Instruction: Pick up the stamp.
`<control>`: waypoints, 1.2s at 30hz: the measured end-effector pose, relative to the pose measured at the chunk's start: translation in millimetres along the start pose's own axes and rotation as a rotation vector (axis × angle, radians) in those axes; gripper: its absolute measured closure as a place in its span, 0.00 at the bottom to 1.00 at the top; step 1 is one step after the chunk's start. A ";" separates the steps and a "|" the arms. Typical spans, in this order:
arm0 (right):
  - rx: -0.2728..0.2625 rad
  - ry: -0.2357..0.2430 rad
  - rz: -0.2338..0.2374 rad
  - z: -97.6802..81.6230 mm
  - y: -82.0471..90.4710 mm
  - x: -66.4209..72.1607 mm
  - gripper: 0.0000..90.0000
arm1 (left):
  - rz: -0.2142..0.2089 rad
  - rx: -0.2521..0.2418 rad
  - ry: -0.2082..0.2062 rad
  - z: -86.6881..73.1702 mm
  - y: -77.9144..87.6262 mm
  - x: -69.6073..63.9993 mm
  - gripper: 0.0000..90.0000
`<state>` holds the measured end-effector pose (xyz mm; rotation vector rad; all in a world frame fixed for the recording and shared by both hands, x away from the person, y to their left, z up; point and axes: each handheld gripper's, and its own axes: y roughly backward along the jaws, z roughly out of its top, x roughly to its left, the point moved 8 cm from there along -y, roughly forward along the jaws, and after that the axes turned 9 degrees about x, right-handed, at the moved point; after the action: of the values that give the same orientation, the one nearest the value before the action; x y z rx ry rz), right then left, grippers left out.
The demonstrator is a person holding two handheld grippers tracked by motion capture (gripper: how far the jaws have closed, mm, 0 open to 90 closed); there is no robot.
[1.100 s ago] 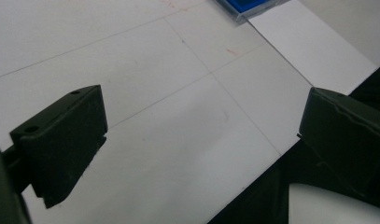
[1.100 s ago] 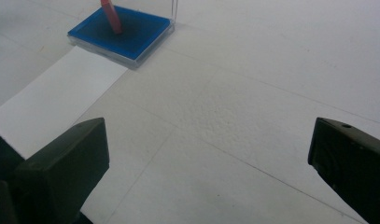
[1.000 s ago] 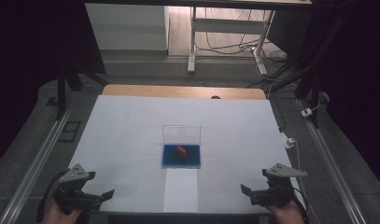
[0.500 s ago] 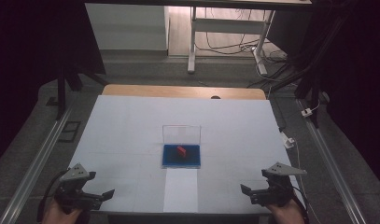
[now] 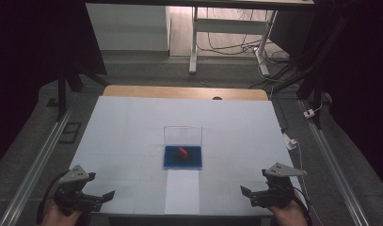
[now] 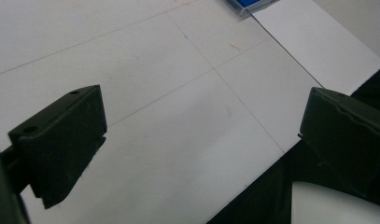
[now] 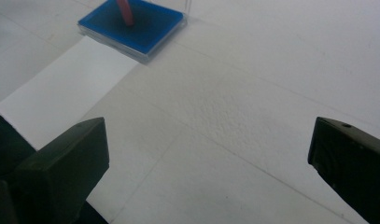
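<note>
A small clear case with a blue base (image 5: 183, 157) (image 7: 131, 28) lies open at the middle of the white table sheet (image 5: 132, 136), its transparent lid (image 5: 182, 135) standing upright behind. A small red piece (image 5: 182, 152) (image 7: 124, 11) rests on the blue base. My left gripper (image 5: 104, 195) (image 6: 201, 140) hovers over the table's near left corner, open, nothing between its jaws. At the near right corner my right gripper (image 5: 249, 193) (image 7: 208, 168) is likewise open and holds nothing. Both are well apart from the case.
A brighter white paper strip (image 5: 182, 193) runs from the case to the table's front edge. Metal rails (image 5: 36, 169) (image 5: 337, 165) flank the table. A wooden board edge (image 5: 184, 92) shows at the far side. A white plug and cable (image 5: 290, 141) lie off the right edge.
</note>
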<state>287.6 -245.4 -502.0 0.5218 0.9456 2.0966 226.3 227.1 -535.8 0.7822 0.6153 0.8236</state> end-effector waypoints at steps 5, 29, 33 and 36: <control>-0.007 0.035 0.023 5.3 -2.1 7.5 0.00 | 0.002 -0.001 0.006 0.4 0.0 0.2 0.01; -0.020 0.124 0.094 37.4 -25.5 33.3 0.00 | 0.005 0.004 -0.010 1.2 -1.9 -2.0 0.01; -0.024 0.135 0.113 42.8 -30.6 37.1 0.00 | 0.003 0.002 -0.004 1.2 -1.7 -1.5 0.00; -0.025 0.146 0.123 47.5 -34.2 39.3 0.00 | 0.003 0.005 -0.004 1.1 -2.0 -1.6 0.00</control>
<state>308.7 -178.5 -495.6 0.4288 0.9900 2.2794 227.1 224.4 -536.4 0.7889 0.6127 0.8228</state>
